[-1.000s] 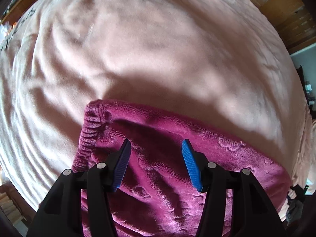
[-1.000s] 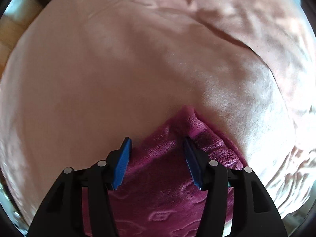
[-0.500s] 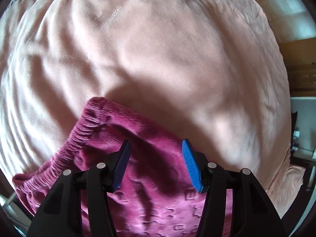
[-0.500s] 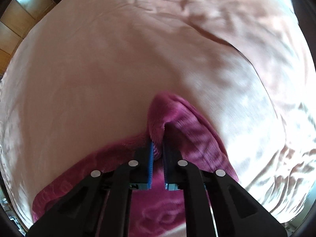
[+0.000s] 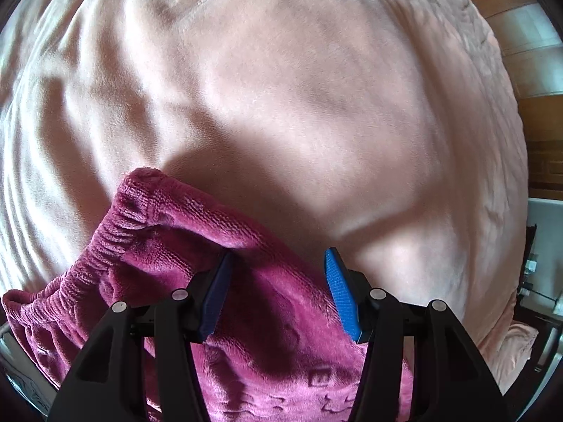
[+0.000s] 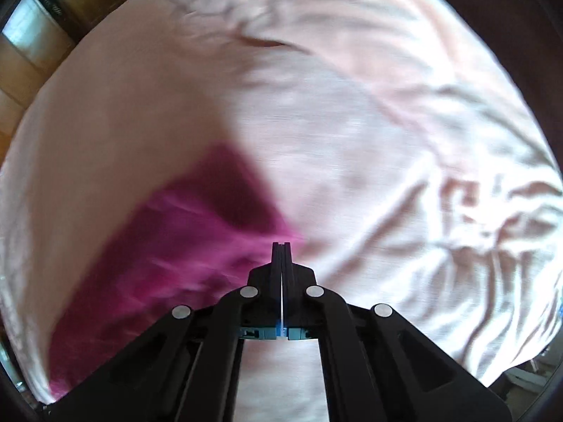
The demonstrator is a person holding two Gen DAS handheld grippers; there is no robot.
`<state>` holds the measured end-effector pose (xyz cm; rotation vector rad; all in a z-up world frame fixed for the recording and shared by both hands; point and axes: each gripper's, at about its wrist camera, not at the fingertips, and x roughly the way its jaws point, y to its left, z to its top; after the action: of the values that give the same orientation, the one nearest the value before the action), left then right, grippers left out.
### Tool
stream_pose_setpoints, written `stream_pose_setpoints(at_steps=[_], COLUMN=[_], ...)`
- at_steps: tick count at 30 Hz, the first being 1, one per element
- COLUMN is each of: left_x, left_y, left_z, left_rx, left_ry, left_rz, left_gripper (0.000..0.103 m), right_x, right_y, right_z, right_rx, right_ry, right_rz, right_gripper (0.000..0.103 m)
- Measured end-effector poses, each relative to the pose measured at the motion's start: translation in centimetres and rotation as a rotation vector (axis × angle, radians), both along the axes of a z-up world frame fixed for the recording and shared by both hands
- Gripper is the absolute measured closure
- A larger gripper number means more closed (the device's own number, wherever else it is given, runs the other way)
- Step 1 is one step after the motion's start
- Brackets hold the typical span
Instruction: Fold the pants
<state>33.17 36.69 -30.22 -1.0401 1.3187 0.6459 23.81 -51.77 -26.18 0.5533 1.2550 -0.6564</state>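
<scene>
The magenta fleece pants (image 5: 253, 302) lie on a pink blanket (image 5: 299, 105). In the left wrist view their gathered elastic waistband (image 5: 116, 232) runs up the left side. My left gripper (image 5: 276, 263) is open, its blue pads (image 5: 337, 288) straddling the top edge of the fabric just behind the waistband corner. In the right wrist view the pants (image 6: 169, 256) are blurred and spread to the left. My right gripper (image 6: 281, 244) is fully shut with its tip at the pants' right edge; I cannot tell whether any fabric is pinched between the pads.
The pink blanket (image 6: 387, 123) covers the whole bed, wrinkled at the right (image 6: 475, 211). Wooden furniture (image 5: 542, 123) stands past the bed's right edge, and dark wood cabinets (image 6: 42, 28) past the far left.
My right gripper, shut on a pants corner half a second ago, has swung right and lifted; the pants now lie to its left. My left gripper stayed open and drifted along the waistband edge.
</scene>
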Motion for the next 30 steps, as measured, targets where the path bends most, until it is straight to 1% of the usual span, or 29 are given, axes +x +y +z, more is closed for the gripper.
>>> stream_pose_setpoints(at_steps=[2, 3, 5, 6, 8, 9, 10, 11, 12, 13, 15, 18, 20, 22, 23, 24, 25, 26, 27, 30], left_x=[0.1, 0.2, 0.9, 1.3, 1.5, 1.5, 1.3, 1.0, 0.7, 0.4, -0.7, -2.3, -3.0, -3.9, -4.1, -4.3, -4.5, -4.6, -4.7, -5.0], left_y=[0.1, 0.1, -0.1, -0.3, -0.6, -0.7, -0.9, -1.0, -1.1, -1.1, -1.1, -0.7, -0.5, -0.3, -0.2, -0.2, 0.0, 0.0, 0.0, 0.3], left_z=[-0.5, -0.7, -1.4, -1.5, -1.5, -1.3, -1.1, -0.9, -0.6, -0.3, 0.5, 1.4, 1.9, 2.4, 2.6, 2.8, 3.3, 3.6, 4.1, 5.3], left_rx=[-0.001, -0.001, 0.008, 0.017, 0.052, 0.066, 0.076, 0.078, 0.079, 0.078, 0.072, 0.053, 0.039, 0.027, 0.026, 0.026, 0.025, 0.025, 0.026, 0.025], left_ry=[0.01, 0.019, 0.039, 0.047, 0.082, 0.087, 0.081, 0.071, 0.054, 0.038, -0.002, -0.04, -0.054, -0.07, -0.073, -0.078, -0.084, -0.088, -0.097, -0.118], left_rz=[-0.003, -0.008, -0.019, -0.026, -0.043, -0.044, -0.048, -0.05, -0.055, -0.061, -0.067, -0.066, -0.064, -0.063, -0.066, -0.069, -0.071, -0.072, -0.074, -0.072], left_gripper=[0.049, 0.049, 0.052, 0.055, 0.072, 0.076, 0.084, 0.089, 0.091, 0.093, 0.094, 0.095, 0.095, 0.095, 0.095, 0.095, 0.095, 0.096, 0.096, 0.096], right_x=[-1.3, -1.8, -2.5, -3.0, -2.7, -2.1, -1.8, -1.4, -1.0, -0.7, -0.1, 1.4, 2.7, 3.9, 4.4, 4.9, 5.3, 5.7, 6.2, 6.5], right_y=[-0.4, -0.5, -0.4, -0.3, 0.0, -0.1, 0.0, 0.1, 0.1, 0.0, -0.3, -0.5, -0.7, -0.8, -0.9, -1.0, -1.1, -1.2, -1.1, -0.1], right_z=[-0.3, -0.4, -0.3, 0.0, 0.1, 0.1, 0.3, 0.7, 1.0, 1.1, 0.9, -0.3, -1.4, -2.5, -3.0, -3.5, -3.7, -3.9, -3.6, -1.6], right_rx=[-0.009, -0.006, 0.033, 0.064, 0.123, 0.14, 0.156, 0.177, 0.188, 0.2, 0.255, 0.33, 0.336, 0.325, 0.326, 0.326, 0.319, 0.305, 0.284, 0.195], right_ry=[0.01, 0.005, -0.039, -0.057, -0.082, -0.093, -0.109, -0.137, -0.16, -0.183, -0.223, -0.236, -0.232, -0.218, -0.213, -0.21, -0.206, -0.201, -0.195, -0.166], right_rz=[-0.003, 0.017, 0.023, 0.01, -0.012, -0.018, -0.026, -0.042, -0.059, -0.08, -0.12, -0.161, -0.167, -0.186, -0.199, -0.209, -0.214, -0.215, -0.198, -0.106], right_gripper=[0.103, 0.103, 0.103, 0.103, 0.1, 0.088, 0.078, 0.054, 0.044, 0.043, 0.043, 0.043, 0.044, 0.046, 0.056, 0.068, 0.075, 0.084, 0.089, 0.091])
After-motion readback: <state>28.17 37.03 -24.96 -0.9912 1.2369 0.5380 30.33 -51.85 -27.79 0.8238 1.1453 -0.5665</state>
